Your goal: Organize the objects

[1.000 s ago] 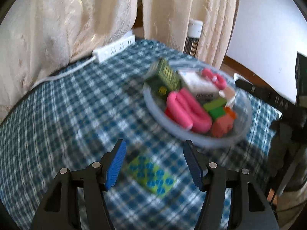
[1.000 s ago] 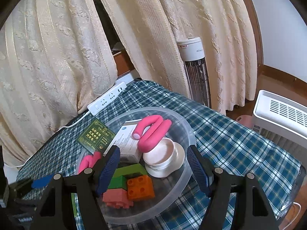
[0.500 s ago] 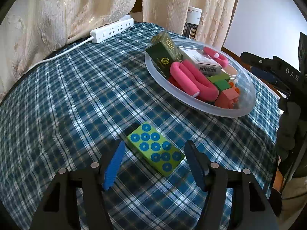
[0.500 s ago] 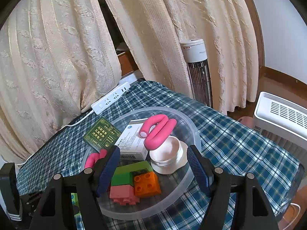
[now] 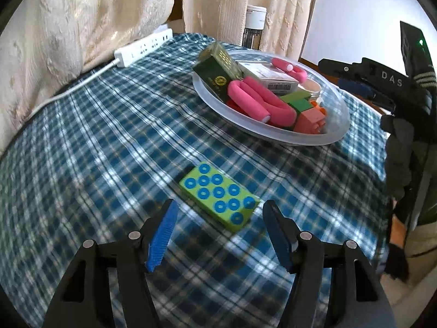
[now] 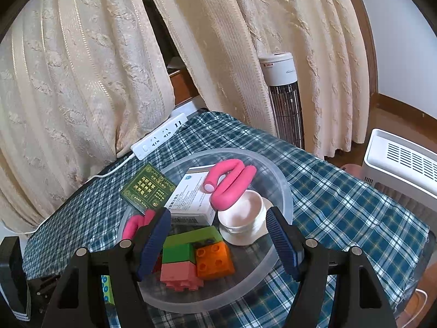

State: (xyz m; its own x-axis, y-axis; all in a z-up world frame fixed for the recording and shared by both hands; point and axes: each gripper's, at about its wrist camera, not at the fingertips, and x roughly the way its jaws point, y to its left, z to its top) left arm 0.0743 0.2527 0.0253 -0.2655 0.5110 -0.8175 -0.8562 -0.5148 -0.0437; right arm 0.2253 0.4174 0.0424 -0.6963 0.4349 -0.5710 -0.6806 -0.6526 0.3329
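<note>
A green block with blue studs (image 5: pixel 220 196) lies flat on the checked tablecloth, just ahead of my open, empty left gripper (image 5: pixel 218 236). Beyond it stands a clear plastic bowl (image 5: pixel 336 134) holding pink foam curlers (image 5: pixel 259 101), a dark green box (image 5: pixel 217 69), a white box (image 5: pixel 266 75) and coloured bricks (image 5: pixel 310 119). My right gripper (image 6: pixel 218 239) is open and empty, hovering over the same bowl (image 6: pixel 284 191), above its bricks (image 6: pixel 214 259) and white cup (image 6: pixel 243 214). A sliver of the green block (image 6: pixel 107 291) shows at lower left there.
A white power strip (image 5: pixel 144 47) with its cable lies at the table's far edge against cream curtains. A tower fan (image 6: pixel 284 93) and a white appliance (image 6: pixel 401 164) stand on the floor past the table. The right gripper's body (image 5: pixel 382 79) shows at the left view's right side.
My left gripper has drawn nearer to the green block, which now sits larger between its fingers. My right gripper has shifted slightly over the bowl. Both stay open.
</note>
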